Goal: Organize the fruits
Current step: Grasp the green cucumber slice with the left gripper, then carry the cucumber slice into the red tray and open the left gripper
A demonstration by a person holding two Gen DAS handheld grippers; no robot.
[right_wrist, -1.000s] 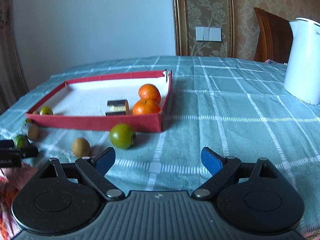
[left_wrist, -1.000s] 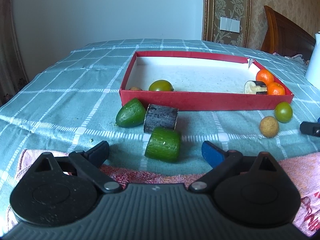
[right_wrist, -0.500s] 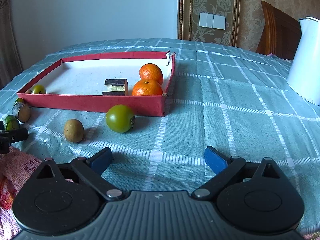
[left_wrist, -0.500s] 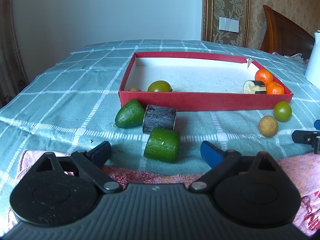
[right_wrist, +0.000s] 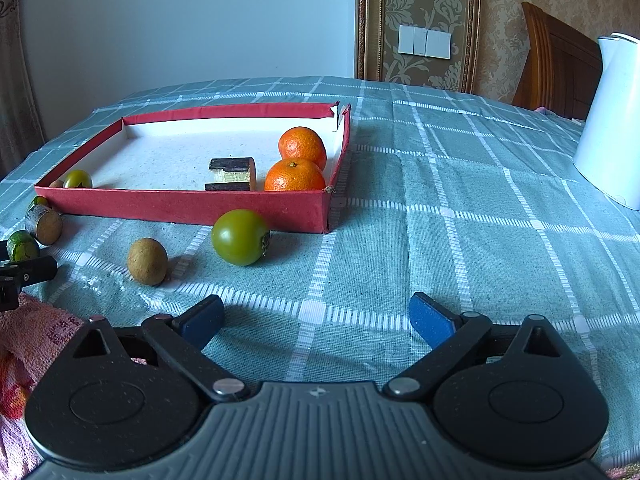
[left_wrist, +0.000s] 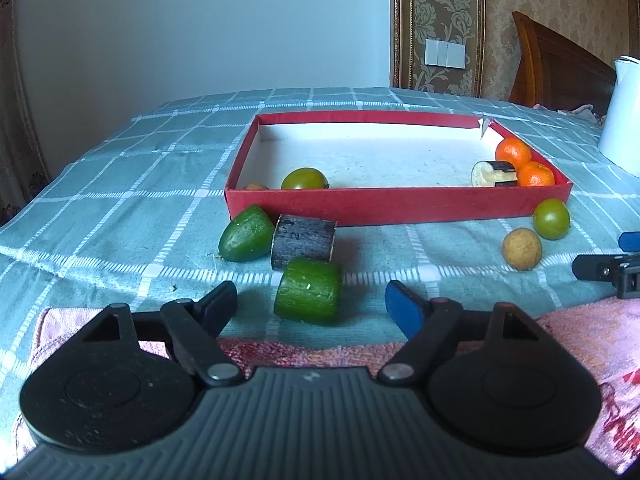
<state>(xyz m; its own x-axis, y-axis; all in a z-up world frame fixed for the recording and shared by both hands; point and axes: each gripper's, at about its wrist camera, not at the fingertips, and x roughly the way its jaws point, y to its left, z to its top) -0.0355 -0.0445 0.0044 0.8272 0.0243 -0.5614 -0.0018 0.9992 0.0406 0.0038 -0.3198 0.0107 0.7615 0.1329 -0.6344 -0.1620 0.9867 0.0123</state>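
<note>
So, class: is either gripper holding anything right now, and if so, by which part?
Nothing is held. The left gripper and the right gripper both have their jaws wide open, with only the teal checked tablecloth between them.

A tray [left_wrist: 396, 204] is sitting on the bench [right_wrist: 460, 240], holding two mandarins [right_wrist: 296, 160] in its right corner. A round fruit [right_wrist: 241, 237] is lying just before the tray, and a kettle [right_wrist: 610, 120] is standing well apart, far right.

Pale wall [left_wrist: 200, 28], wooden headboard [right_wrist: 560, 64] behind.
</note>
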